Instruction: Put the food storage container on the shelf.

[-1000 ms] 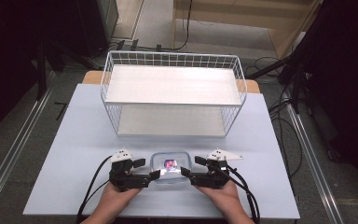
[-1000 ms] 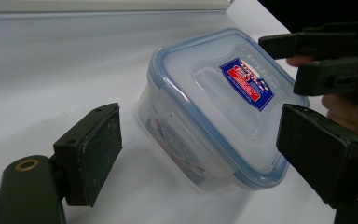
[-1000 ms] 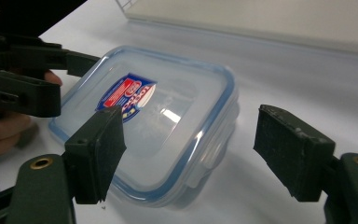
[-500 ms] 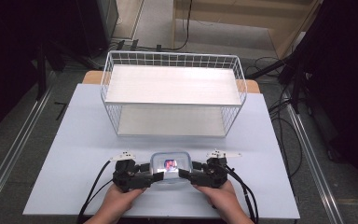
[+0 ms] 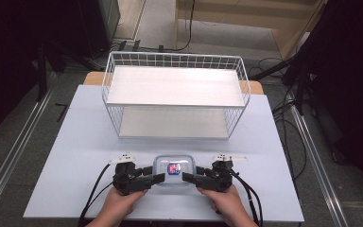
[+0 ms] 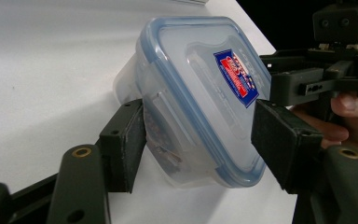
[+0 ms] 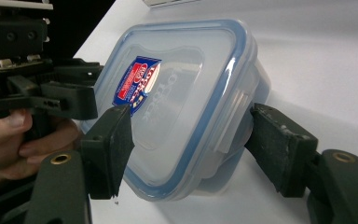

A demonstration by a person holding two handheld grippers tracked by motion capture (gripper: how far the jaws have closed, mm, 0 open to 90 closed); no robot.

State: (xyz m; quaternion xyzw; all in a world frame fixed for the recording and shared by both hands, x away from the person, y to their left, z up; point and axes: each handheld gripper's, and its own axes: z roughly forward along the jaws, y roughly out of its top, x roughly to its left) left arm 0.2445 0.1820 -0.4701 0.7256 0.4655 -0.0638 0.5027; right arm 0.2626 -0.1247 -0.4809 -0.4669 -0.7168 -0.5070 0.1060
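You bracket the lidded container (image 5: 173, 170) from both ends for a level two-handed lift: left gripper (image 6: 200, 140) closing onto its end, right gripper (image 7: 191, 147) closing but not yet clamped.

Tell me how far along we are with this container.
Done: left tool and right tool straddle the lidded container. In hand: their jaws have just been closing around it; the left pads look pressed on, the right's contact is unclear. Left: lifting it, probably toward the wire basket behind.
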